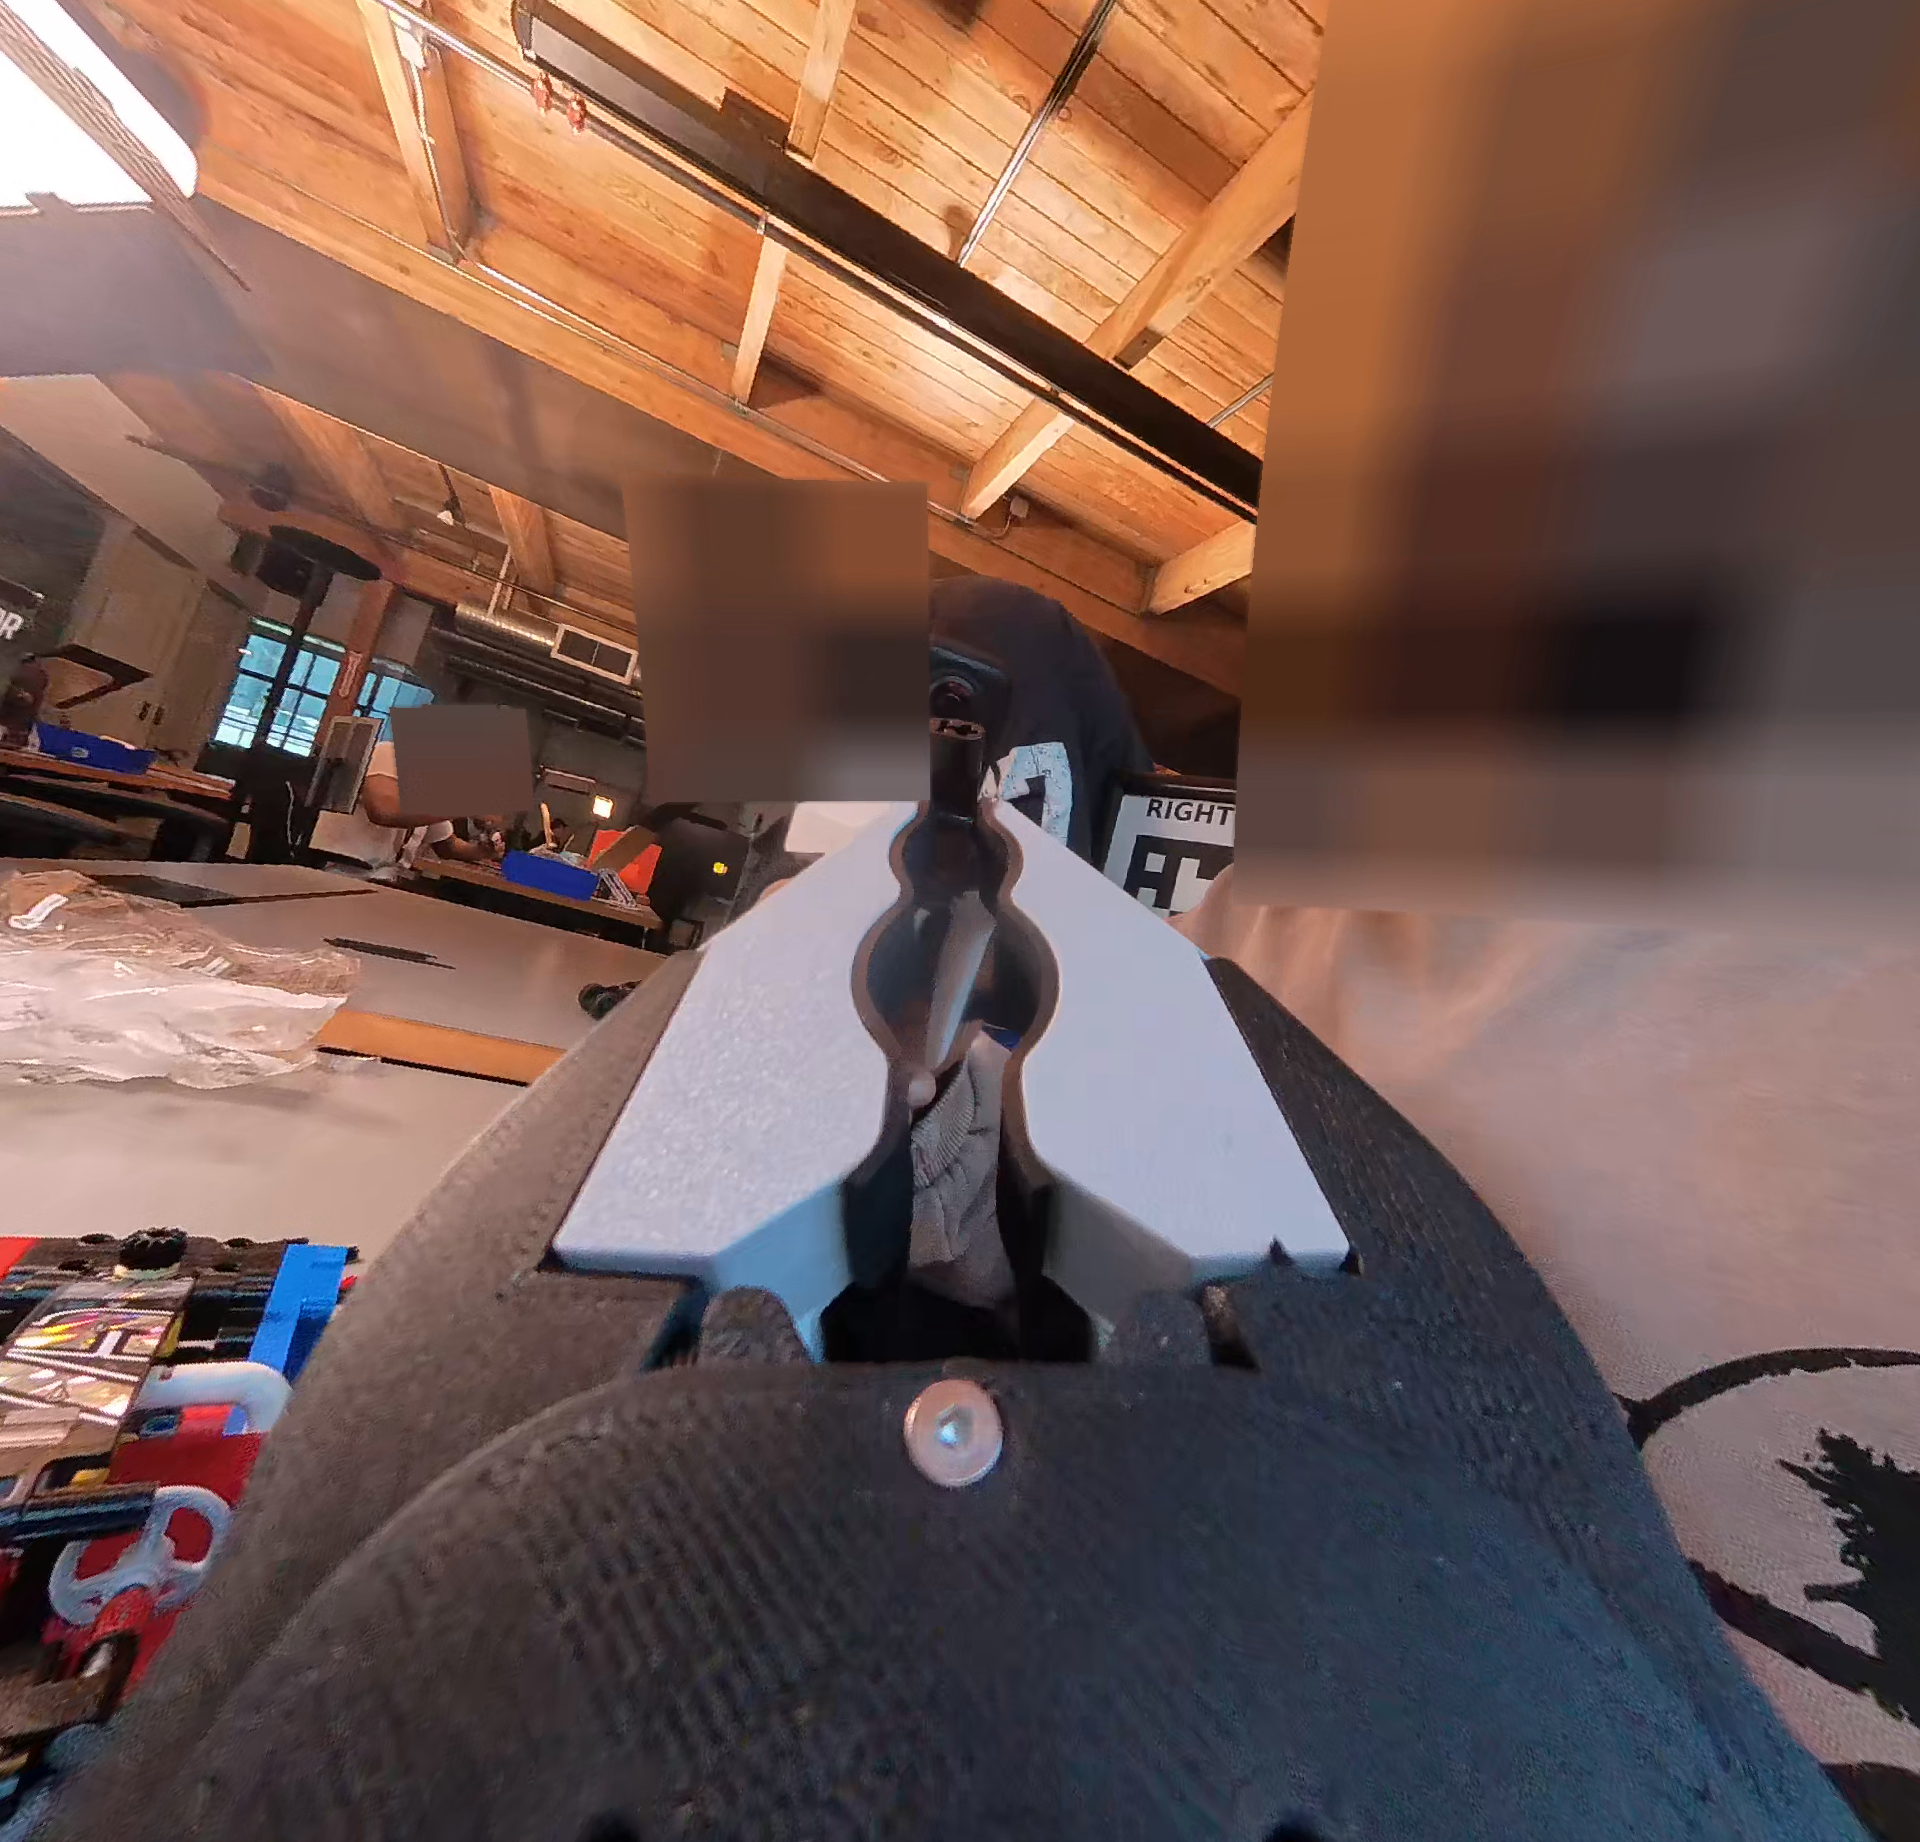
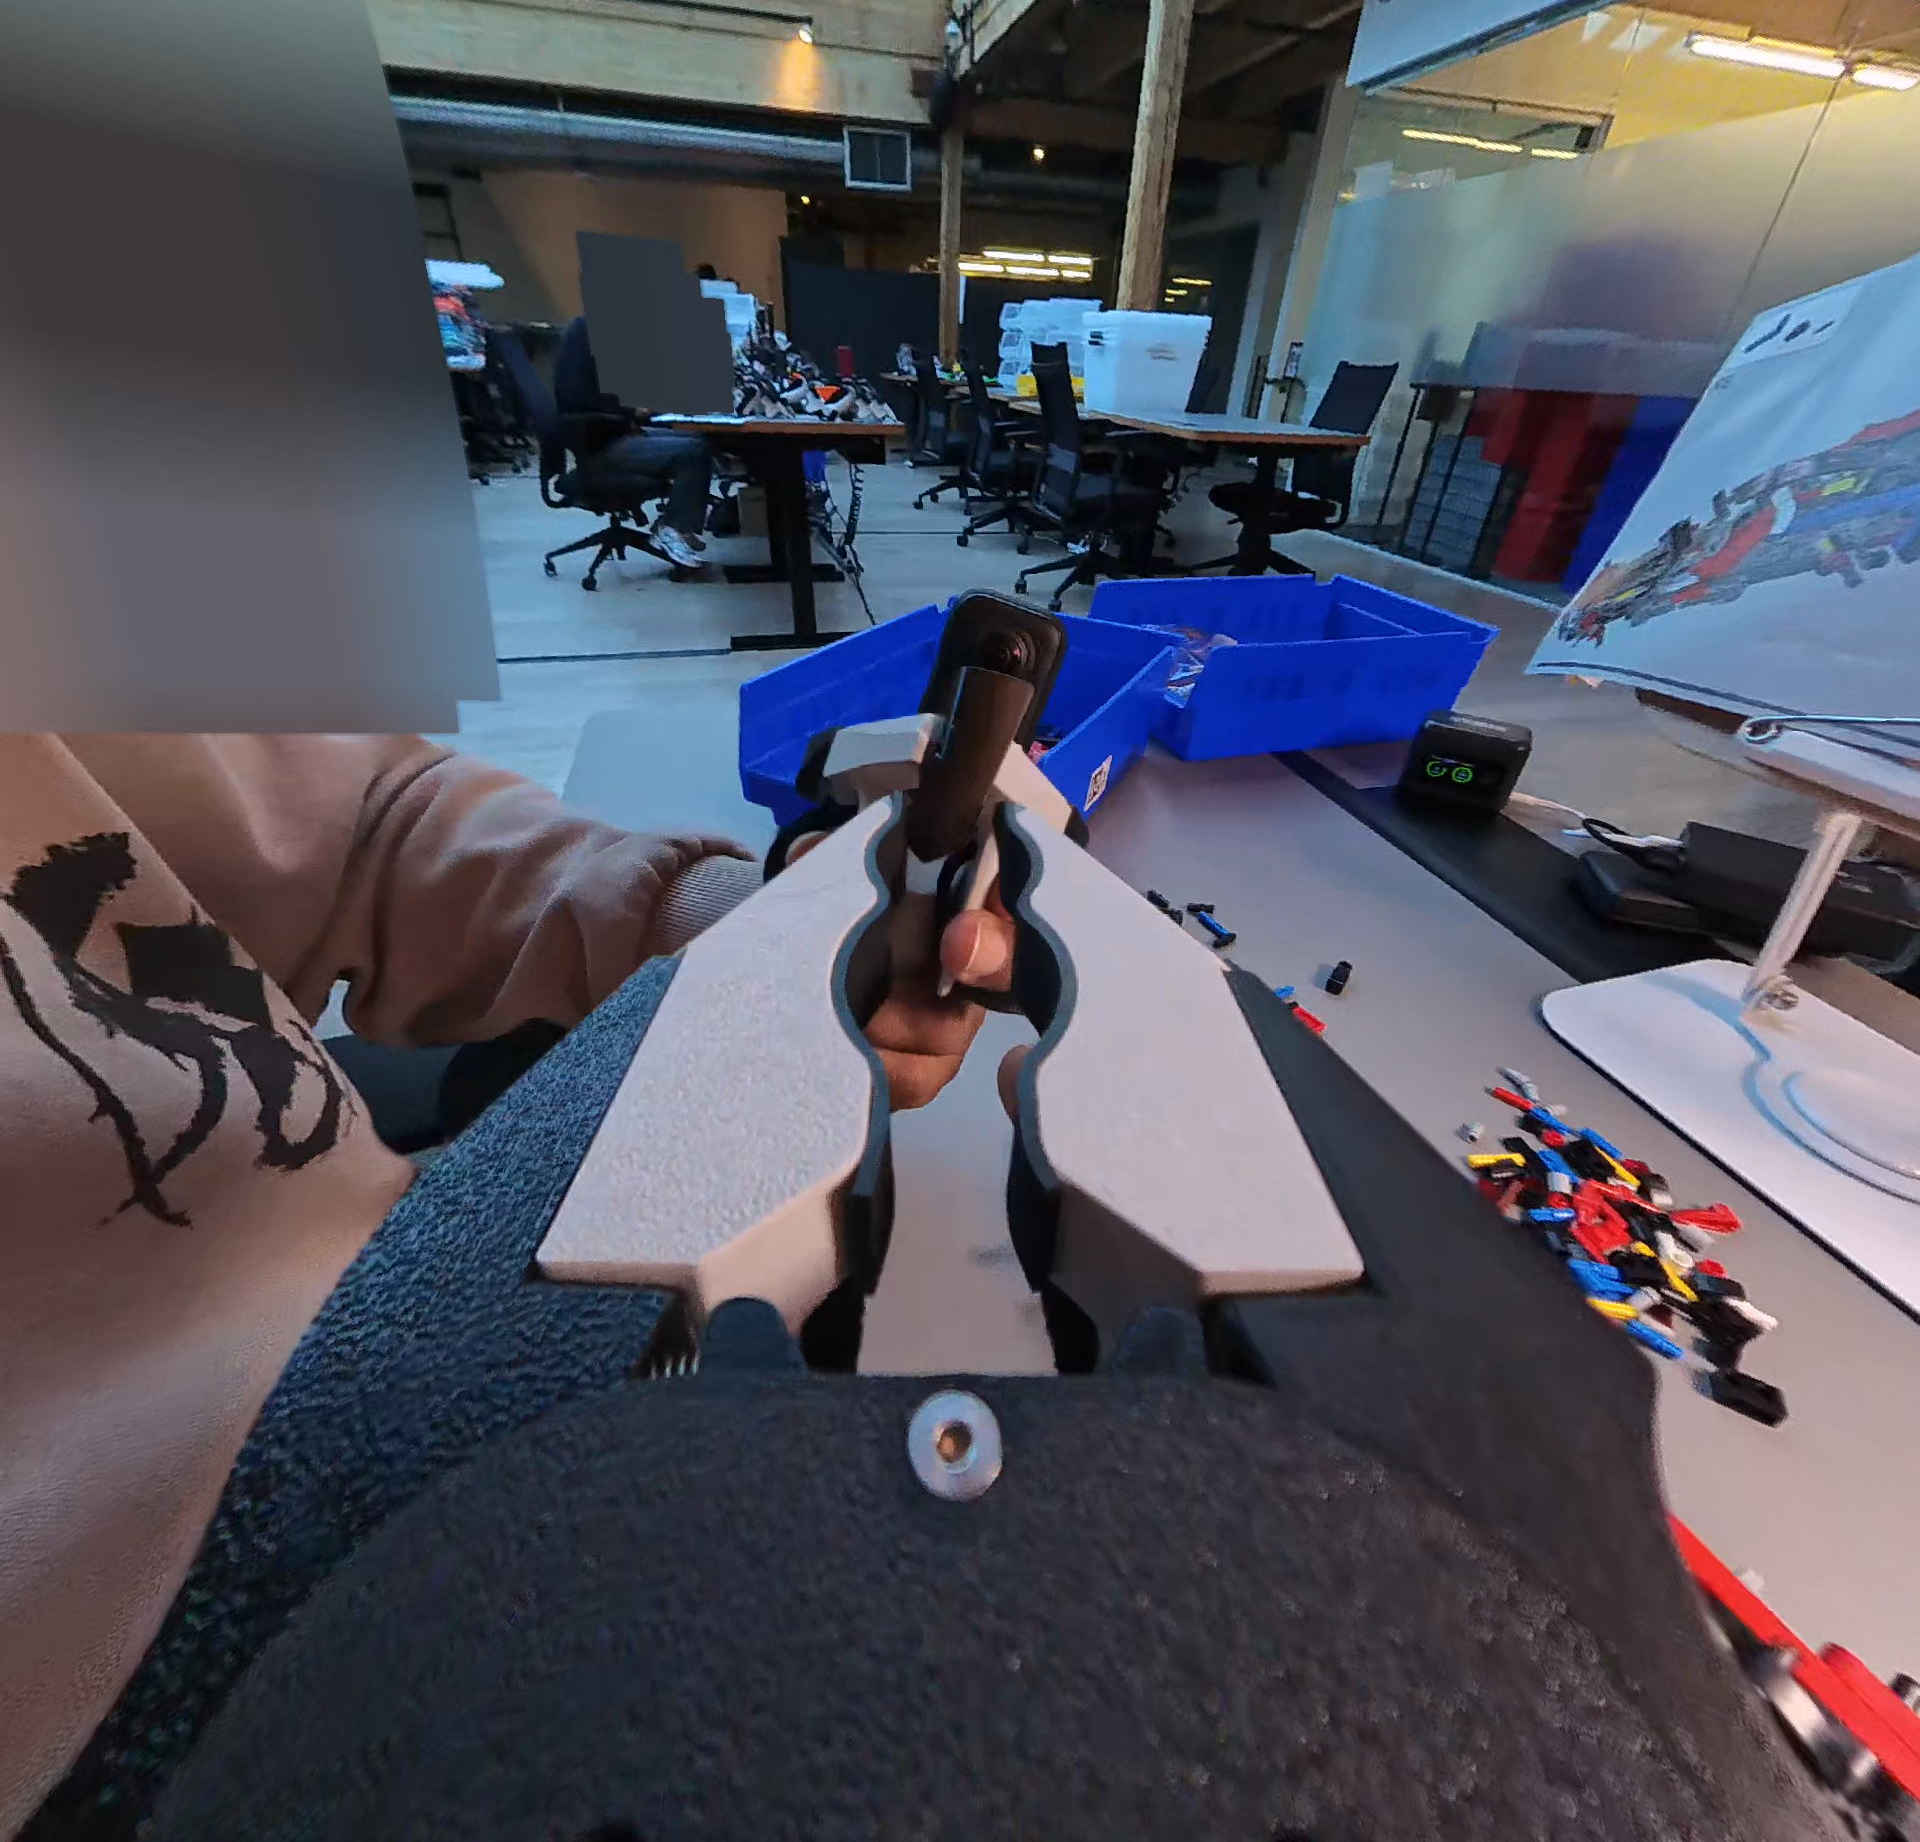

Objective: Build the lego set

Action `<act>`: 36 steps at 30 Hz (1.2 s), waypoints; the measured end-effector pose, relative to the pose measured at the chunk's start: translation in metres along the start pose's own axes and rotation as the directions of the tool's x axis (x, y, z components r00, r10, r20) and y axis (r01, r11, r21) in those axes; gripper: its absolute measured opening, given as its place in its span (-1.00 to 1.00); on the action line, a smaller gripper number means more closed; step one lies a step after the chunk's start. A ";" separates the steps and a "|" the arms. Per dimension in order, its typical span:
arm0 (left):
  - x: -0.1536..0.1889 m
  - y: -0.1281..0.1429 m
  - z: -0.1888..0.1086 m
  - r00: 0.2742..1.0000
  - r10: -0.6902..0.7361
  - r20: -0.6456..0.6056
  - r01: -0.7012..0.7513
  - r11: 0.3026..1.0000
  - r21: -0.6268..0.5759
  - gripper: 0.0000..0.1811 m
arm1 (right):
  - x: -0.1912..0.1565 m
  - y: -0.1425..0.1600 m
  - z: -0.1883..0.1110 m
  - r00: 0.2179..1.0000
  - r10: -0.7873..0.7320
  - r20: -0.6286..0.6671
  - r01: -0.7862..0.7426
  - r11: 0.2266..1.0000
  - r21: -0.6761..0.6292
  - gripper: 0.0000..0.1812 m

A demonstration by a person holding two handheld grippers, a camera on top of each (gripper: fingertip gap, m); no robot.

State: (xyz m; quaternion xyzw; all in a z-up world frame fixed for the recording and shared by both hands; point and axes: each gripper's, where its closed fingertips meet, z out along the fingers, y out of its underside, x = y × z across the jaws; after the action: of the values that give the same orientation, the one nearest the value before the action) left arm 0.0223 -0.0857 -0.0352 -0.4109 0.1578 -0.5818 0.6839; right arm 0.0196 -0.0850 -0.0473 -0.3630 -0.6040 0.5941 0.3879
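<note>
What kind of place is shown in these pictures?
Probably a shared open-plan workshop or office in a converted industrial building: rows of desks with office chairs, an exposed timber ceiling, and blue parts bins.

A: The lego model [image 1: 135, 1397] is cut by the left edge, and the gripper body hides part of it.

B: The loose pieces [image 2: 1621, 1242] are too small to tell apart.

We hold the left gripper [image 1: 951, 836] nearly closed and tilted upward, facing the right gripper [image 2: 951, 836], slightly parted.
</note>
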 end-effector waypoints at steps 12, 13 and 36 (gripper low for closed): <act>-0.041 0.022 -0.020 0.925 0.263 0.275 -0.176 0.936 -0.305 -0.78 | 0.033 0.036 -0.022 0.905 -0.412 -0.110 0.372 0.889 -0.265 -0.91; -0.047 0.024 -0.023 0.901 0.302 0.312 -0.188 0.919 -0.345 -0.79 | 0.037 0.040 -0.025 0.877 -0.469 -0.106 0.420 0.855 -0.305 -0.90; -0.072 0.047 -0.033 0.882 0.071 0.465 0.084 0.949 -0.304 -0.94 | 0.050 0.073 -0.026 0.765 -0.643 0.035 0.575 0.657 -0.487 -0.91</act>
State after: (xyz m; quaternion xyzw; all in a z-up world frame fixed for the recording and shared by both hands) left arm 0.0112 -0.0324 -0.1097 -0.6440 0.0767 -0.4341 0.6252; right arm 0.0194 -0.0264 -0.1187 -0.2626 -0.7868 0.2372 0.5057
